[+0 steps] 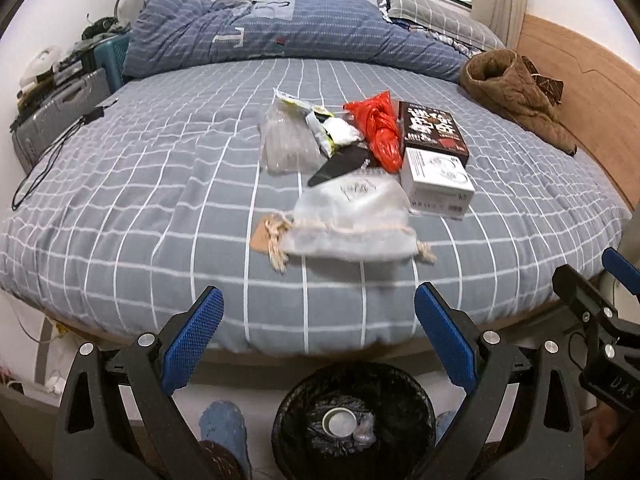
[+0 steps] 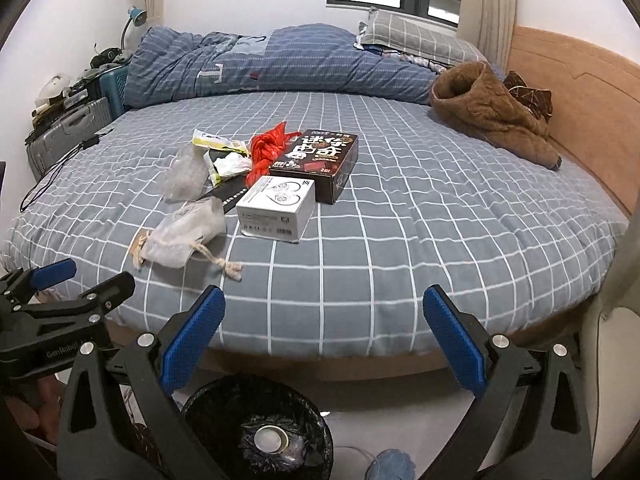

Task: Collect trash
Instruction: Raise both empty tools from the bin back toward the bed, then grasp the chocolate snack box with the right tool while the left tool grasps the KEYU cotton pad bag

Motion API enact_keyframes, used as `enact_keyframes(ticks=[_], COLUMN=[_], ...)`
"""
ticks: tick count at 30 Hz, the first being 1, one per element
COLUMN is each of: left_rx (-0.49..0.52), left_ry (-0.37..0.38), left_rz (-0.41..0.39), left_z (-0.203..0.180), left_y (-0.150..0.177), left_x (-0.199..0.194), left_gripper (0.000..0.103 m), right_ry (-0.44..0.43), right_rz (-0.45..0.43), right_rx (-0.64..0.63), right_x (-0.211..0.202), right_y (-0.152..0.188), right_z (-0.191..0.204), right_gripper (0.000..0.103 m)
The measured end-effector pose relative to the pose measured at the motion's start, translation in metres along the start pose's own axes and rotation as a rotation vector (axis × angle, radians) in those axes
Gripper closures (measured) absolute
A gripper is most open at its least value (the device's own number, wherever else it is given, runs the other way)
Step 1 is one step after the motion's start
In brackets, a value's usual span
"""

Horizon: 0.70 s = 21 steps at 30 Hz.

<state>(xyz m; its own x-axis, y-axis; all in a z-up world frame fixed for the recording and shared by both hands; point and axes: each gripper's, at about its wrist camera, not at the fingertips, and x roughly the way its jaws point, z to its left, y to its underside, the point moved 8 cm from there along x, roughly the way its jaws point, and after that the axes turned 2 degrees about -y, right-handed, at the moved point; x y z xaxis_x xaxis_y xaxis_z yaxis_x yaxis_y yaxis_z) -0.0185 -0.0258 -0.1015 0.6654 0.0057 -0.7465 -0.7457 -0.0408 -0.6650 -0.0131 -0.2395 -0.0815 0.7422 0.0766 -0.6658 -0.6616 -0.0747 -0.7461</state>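
Left gripper [image 1: 318, 338] and right gripper [image 2: 324, 338], fingers spread wide, empty. Above black bin [image 1: 354, 420]. Trash pile [image 1: 360, 160] on bed [image 1: 160, 200].

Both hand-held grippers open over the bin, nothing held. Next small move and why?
Probably ease the left hand-held gripper forward toward the drawstring pouch. It is the trash item nearest the bed edge and on that gripper's side; both it and the right hand-held gripper are open and empty, and the lined bin sits directly below for the drop.
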Motion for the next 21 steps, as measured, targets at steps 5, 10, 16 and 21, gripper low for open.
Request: enact_keyframes(ticks=[5,10,16,21], left_rx=[0.0,0.018,0.022,0.04], left_ry=[0.005,0.0,0.01,0.018], left_rz=[0.008,0.018,0.026,0.033], left_z=[-0.002,-0.006,-0.009,-0.015], left_y=[-0.013,-0.021,-0.033,-0.043], left_x=[0.018,0.036,0.053,0.065], left_gripper=[0.008,0.008,0.01,0.01], right_ry=[0.005,0.009,0.02,0.021], right_rz=[-0.002,-0.003,-0.011,0.002], right_rx=[-0.022,-0.013,0.008,0.02], right_x=[0.016,0.037,0.063,0.097], right_y=[-0.013,-0.032,-0.061,-0.097], right_z=[0.001,-0.005,-0.014,-0.019], right_gripper=[0.008,0.008,0.008,0.008])
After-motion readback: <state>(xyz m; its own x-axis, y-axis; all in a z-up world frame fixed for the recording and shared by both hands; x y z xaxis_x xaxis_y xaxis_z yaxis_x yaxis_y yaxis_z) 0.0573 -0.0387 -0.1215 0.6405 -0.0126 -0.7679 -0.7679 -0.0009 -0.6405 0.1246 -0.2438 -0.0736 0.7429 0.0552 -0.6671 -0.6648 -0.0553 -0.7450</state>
